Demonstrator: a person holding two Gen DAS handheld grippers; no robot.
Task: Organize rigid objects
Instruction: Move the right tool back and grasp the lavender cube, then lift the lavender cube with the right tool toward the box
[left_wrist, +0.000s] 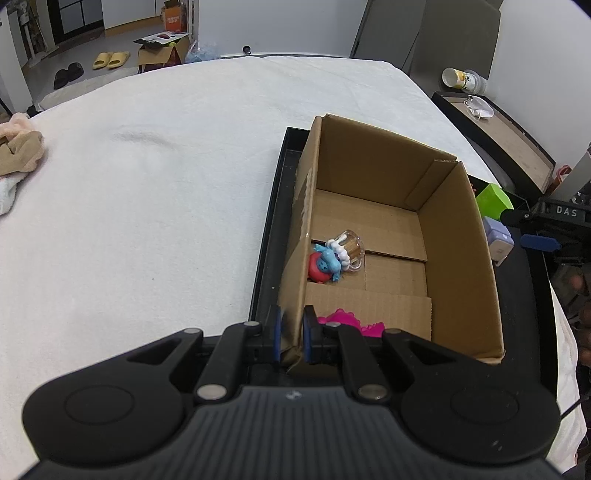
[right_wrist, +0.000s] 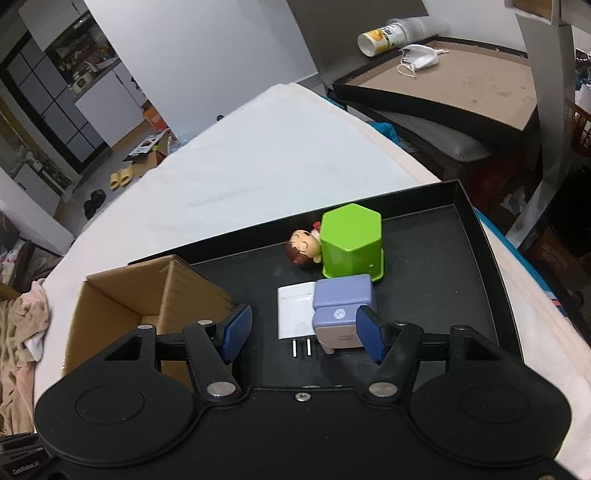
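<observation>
A cardboard box (left_wrist: 458, 236) stands on a black tray (left_wrist: 269, 236). Inside it lie a small glass mug (left_wrist: 351, 247), a red and blue toy (left_wrist: 325, 266) and a pink toy (left_wrist: 351, 321). My left gripper (left_wrist: 293, 336) is shut on the box's near left wall. My right gripper (right_wrist: 304, 332) is open above the tray (right_wrist: 443, 295), around a white plug charger (right_wrist: 295, 314) and a purple box-shaped toy (right_wrist: 343, 306). Behind them stand a green hexagonal cup (right_wrist: 351, 240) and a doll figure (right_wrist: 304, 245). The cardboard box (right_wrist: 122, 295) is to the left.
The tray lies on a white bedsheet (left_wrist: 147, 184). Crumpled cloth (left_wrist: 18, 155) lies at the left edge. A dark side table (right_wrist: 461, 88) with a cup and a face mask stands beyond the bed on the right.
</observation>
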